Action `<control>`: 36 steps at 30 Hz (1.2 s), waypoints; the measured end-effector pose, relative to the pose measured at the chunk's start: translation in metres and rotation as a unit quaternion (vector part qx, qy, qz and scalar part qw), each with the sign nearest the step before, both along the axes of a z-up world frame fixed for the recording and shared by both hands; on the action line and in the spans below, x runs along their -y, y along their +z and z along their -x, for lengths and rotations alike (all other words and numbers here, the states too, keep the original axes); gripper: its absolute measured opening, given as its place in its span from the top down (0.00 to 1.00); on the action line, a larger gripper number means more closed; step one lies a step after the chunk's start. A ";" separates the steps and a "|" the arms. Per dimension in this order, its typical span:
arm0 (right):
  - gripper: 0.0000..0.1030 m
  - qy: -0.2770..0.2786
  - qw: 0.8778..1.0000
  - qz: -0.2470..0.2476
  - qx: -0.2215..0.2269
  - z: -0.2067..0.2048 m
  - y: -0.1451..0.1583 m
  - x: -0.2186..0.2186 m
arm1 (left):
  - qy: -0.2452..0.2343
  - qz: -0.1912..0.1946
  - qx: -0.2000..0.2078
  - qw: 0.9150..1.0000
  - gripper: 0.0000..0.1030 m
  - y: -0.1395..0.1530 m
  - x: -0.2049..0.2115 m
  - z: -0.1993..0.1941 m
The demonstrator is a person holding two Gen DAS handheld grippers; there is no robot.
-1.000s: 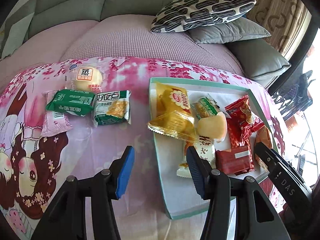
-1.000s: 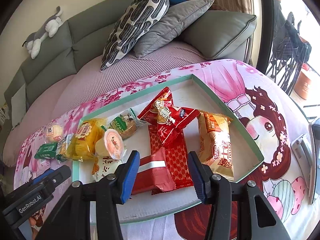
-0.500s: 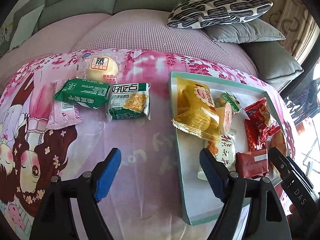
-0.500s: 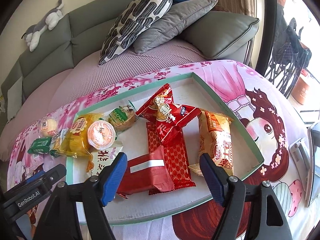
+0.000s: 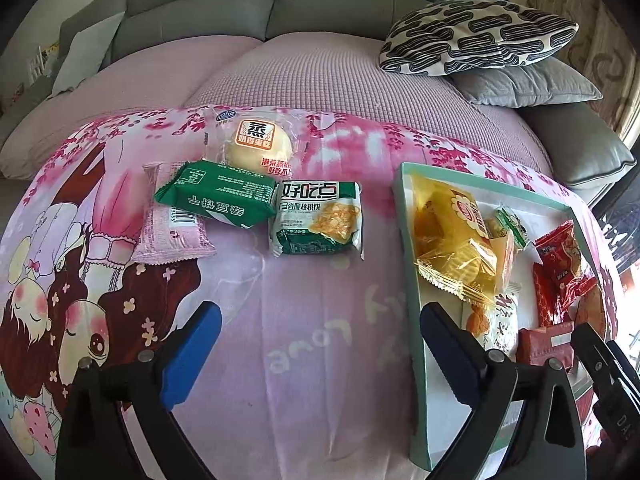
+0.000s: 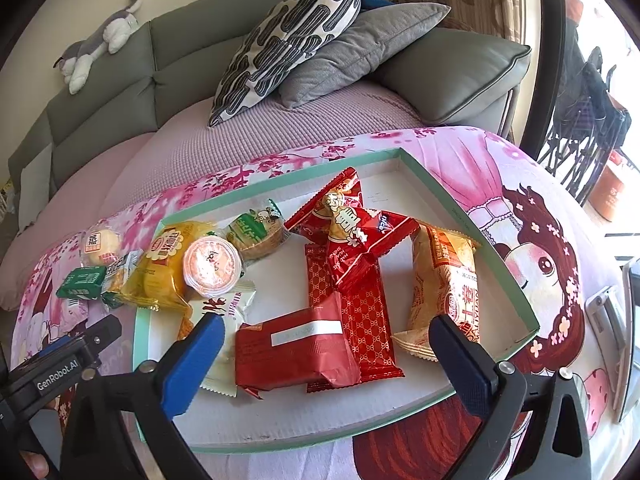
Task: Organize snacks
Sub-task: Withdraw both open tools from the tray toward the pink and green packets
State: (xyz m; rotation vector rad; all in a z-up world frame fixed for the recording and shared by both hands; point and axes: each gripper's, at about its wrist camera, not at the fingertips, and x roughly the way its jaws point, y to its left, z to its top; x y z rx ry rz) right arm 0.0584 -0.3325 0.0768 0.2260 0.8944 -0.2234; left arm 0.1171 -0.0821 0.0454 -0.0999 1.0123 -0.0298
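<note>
Bright daylight enters from the right, blowing out the window edge in both views. Glare gleams on the crinkly yellow plastic snack wrapper (image 5: 448, 240). Fisheye bending curves the far grey fabric sofa (image 6: 120, 80); corners fall black.

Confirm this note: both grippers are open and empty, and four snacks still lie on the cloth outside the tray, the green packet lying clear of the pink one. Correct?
One slip: the green packet overlaps the pink packet, as the left wrist view shows. The rest holds: left gripper and right gripper are open and empty, and four snacks lie on the cloth outside the tray.
</note>
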 end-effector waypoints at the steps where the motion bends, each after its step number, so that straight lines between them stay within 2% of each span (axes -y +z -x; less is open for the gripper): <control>1: 0.00 0.000 1.000 -0.001 0.001 0.000 0.000 0.000 | 0.000 0.002 0.000 1.000 0.03 0.000 0.000 -0.001; 5: 0.00 0.001 1.000 -0.003 0.014 -0.001 0.002 -0.003 | 0.001 0.012 0.019 1.000 0.03 0.002 -0.003 0.001; 8: 0.00 0.009 1.000 -0.002 0.022 -0.001 0.003 -0.009 | 0.000 0.000 0.050 0.999 0.03 0.008 -0.004 0.006; 11: 0.00 0.020 0.999 -0.006 0.031 -0.003 0.005 -0.017 | -0.005 0.001 0.064 0.998 0.03 0.012 -0.008 0.009; 16: 0.00 0.046 0.998 -0.012 0.041 -0.005 0.007 -0.032 | 0.007 0.010 0.060 0.998 0.03 0.013 -0.024 0.009; 30: 0.00 0.112 0.993 0.010 0.038 -0.013 0.006 -0.082 | 0.084 -0.034 0.067 0.994 0.03 0.023 -0.093 0.014; 36: 0.00 0.132 0.990 0.011 0.040 -0.016 0.007 -0.105 | 0.114 -0.020 0.065 0.991 0.03 0.025 -0.122 0.014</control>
